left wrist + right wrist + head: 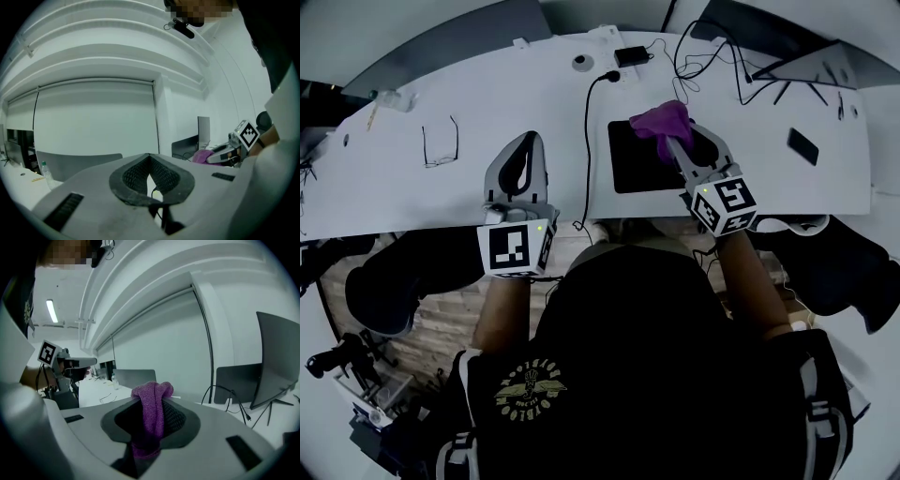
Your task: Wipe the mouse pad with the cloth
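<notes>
Cloth (661, 120) clamped in the right gripper's (678, 141) jaws above the mouse pad (628, 176), upper centre, while the left gripper (526, 141), centre-left, has its jaws together, empty.

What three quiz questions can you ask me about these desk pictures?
1. True or false: the left gripper is holding the cloth.
2. What colour is the cloth? A green, B purple, C yellow.
3. Fill in: the right gripper holds the cloth over the far edge of the black ___.

Key: 1 false, its jaws are together with nothing between them. 2 B. 3 mouse pad.
</notes>
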{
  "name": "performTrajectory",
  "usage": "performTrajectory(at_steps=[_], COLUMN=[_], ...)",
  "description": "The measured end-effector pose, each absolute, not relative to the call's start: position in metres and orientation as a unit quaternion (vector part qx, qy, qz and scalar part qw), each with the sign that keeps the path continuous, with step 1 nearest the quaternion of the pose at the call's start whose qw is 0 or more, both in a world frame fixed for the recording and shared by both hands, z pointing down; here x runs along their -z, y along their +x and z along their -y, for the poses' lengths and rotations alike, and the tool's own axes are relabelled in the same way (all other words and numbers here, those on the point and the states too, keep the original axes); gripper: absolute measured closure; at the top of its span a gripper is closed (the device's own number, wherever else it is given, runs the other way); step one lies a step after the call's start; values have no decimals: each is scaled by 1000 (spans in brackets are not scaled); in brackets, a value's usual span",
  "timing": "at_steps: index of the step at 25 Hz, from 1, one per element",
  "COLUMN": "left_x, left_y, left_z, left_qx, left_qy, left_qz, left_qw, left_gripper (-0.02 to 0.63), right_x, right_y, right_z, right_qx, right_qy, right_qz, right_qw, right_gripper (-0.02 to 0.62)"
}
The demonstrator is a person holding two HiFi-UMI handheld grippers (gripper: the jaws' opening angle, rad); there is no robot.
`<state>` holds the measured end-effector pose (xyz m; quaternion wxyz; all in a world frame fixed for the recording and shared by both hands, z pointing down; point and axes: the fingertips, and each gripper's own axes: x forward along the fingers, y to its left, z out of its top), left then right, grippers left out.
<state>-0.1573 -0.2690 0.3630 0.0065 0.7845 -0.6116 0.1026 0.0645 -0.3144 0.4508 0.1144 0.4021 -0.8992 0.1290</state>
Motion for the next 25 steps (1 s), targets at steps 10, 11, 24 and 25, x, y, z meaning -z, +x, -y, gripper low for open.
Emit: performTrajectory(at_steps=[10,11,24,25], left_x=[-372,-372,-379,-381], left_y=[-176,-177,-183,-184], left_z=[271,272,268,268], left_qx=[-113,-111,-123,-121], left_qy=[763,762,758,757], left_qz=[636,637,640,642], left_qw=[17,17,17,18], left_gripper=[604,604,604,604], right_x=[-548,-559,-694,-703], right_y=[35,30,-21,-19], right_z=[333,333,327,328], right_qx=[-176,-181,-224,-222], right_qy=[354,348,290,293], right_qz=[898,897,869,864], right_qw=[193,203,333,345], right_gripper=[499,499,499,499])
